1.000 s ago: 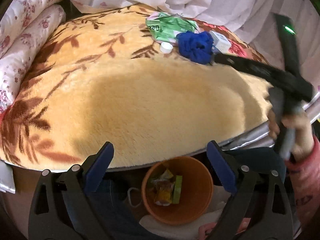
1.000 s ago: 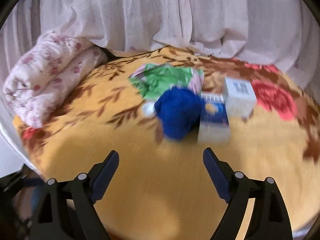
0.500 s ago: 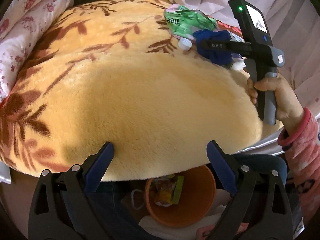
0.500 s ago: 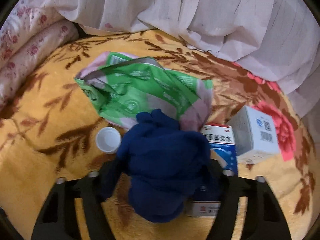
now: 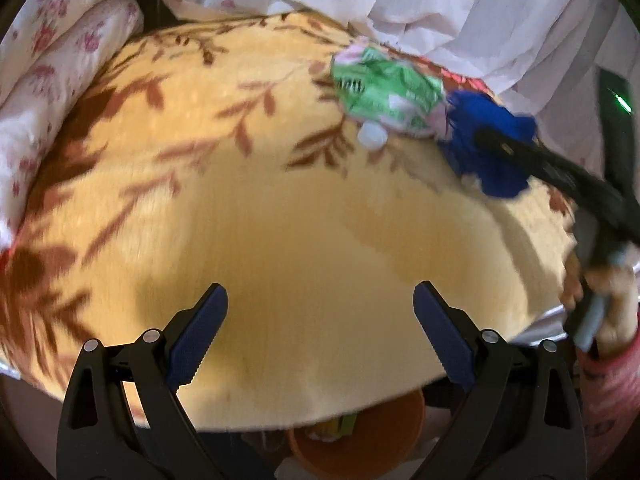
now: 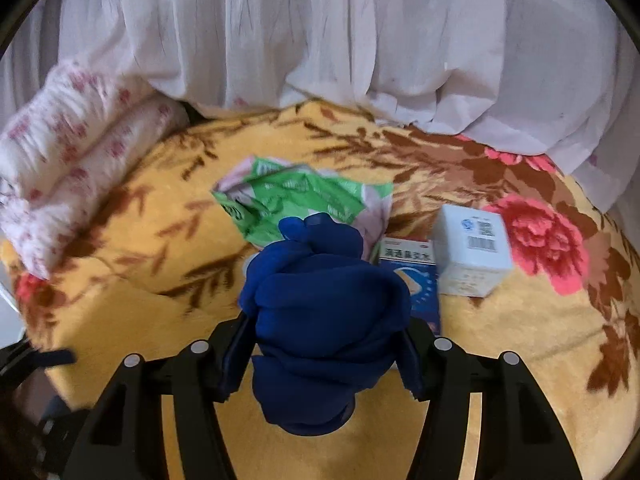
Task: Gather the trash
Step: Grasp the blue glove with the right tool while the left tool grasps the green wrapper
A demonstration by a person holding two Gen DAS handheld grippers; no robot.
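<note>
At the far left, a rolled floral quilt (image 6: 76, 184) is lying along the edge of the blanket (image 5: 280, 220), which is covering the bed. The left hand-held gripper (image 5: 320, 332) is hanging over the near, bare stretch of blanket with its jaws wide apart and nothing between them. Just below it, past the bed's edge, an orange bin (image 5: 360, 440) is showing only in part; a few wrappers, yellow and green, are sitting inside, so some trash seems to be collected already.

Moving right, a crumpled green bag (image 6: 296, 200) is lying on the blanket with a small white cap (image 5: 372, 135) just beside it. Next, the right hand-held gripper (image 6: 326, 356) is clamping a blue cloth wad (image 6: 320, 304), which is bulging out above and below the jaws; whether it is clear of the blanket is hard to tell. Behind the wad, a blue box (image 6: 412, 280) is lying flat, touching a white box (image 6: 472, 252) further right.

By my reading, the task is partway: the wad is being grasped but not yet binned, and the bag, cap and both boxes are waiting.
</note>
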